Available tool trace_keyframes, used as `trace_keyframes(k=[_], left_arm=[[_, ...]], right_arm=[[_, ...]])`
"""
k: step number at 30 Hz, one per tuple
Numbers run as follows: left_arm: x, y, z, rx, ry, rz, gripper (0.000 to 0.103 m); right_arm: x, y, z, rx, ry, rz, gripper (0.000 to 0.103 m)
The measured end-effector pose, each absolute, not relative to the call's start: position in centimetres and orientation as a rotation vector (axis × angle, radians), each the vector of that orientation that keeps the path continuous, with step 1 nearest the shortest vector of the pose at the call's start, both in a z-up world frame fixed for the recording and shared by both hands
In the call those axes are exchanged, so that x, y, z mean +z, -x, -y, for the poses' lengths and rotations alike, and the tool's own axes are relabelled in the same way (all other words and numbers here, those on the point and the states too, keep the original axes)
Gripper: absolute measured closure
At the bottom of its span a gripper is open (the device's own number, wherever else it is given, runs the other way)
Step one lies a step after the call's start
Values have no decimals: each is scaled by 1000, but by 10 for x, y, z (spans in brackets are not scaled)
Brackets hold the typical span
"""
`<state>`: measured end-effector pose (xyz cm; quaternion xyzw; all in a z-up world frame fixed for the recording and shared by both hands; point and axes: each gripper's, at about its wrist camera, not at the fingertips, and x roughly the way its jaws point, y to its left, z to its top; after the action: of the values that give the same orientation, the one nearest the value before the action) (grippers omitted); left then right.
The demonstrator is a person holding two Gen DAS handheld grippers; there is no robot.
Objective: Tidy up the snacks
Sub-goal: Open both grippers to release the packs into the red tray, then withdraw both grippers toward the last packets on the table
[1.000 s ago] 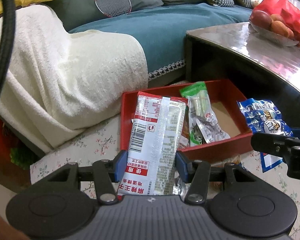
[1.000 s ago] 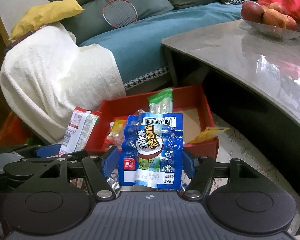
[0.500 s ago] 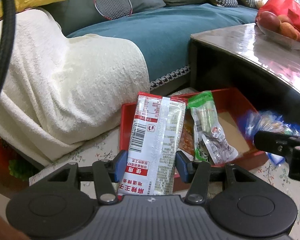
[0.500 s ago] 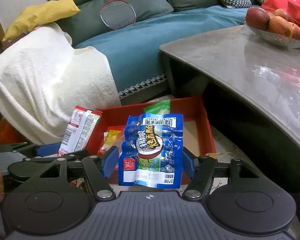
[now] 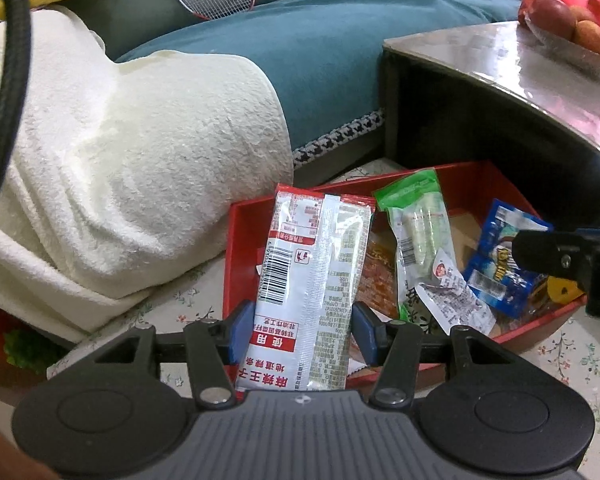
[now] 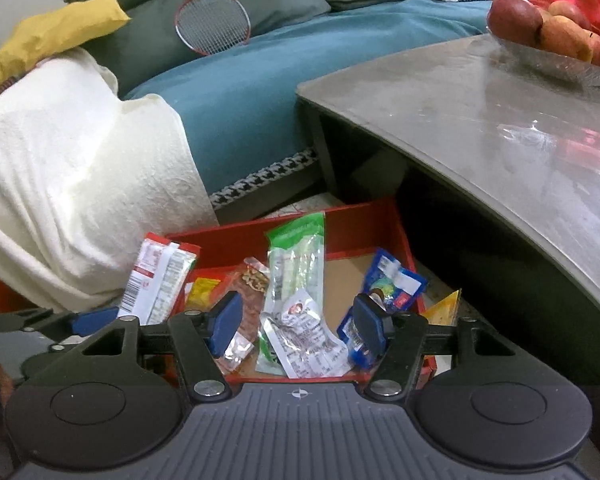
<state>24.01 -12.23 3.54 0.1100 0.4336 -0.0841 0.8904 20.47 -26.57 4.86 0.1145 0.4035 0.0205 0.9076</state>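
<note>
While L jaws pinch red-white packet (image 5: 308,292), blue packet (image 6: 384,292) lies by red box (image 6: 356,216) rim.

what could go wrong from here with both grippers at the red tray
1. The left gripper grips the red-white packet low down, near the tray's left wall. Let go there, it may tip out onto the floor.
2. The blue packet lies right behind a finger of the open right gripper. Pulling back could drag it over the rim.
3. The grippers are close together and could bump.
</note>
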Motion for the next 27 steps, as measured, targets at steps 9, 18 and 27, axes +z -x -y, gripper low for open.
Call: trace_keyframes(k=[9, 18, 27], left_arm=[[36, -243, 125, -171, -239, -891, 43], [37, -240, 125, -176, -241, -889, 42], [36, -239, 125, -172, -246, -889, 41]], right_arm=[[43, -204, 263, 52, -233, -865, 32], [39, -203, 260, 60, -221, -882, 29], [36, -204, 259, 65, -209, -893, 27]])
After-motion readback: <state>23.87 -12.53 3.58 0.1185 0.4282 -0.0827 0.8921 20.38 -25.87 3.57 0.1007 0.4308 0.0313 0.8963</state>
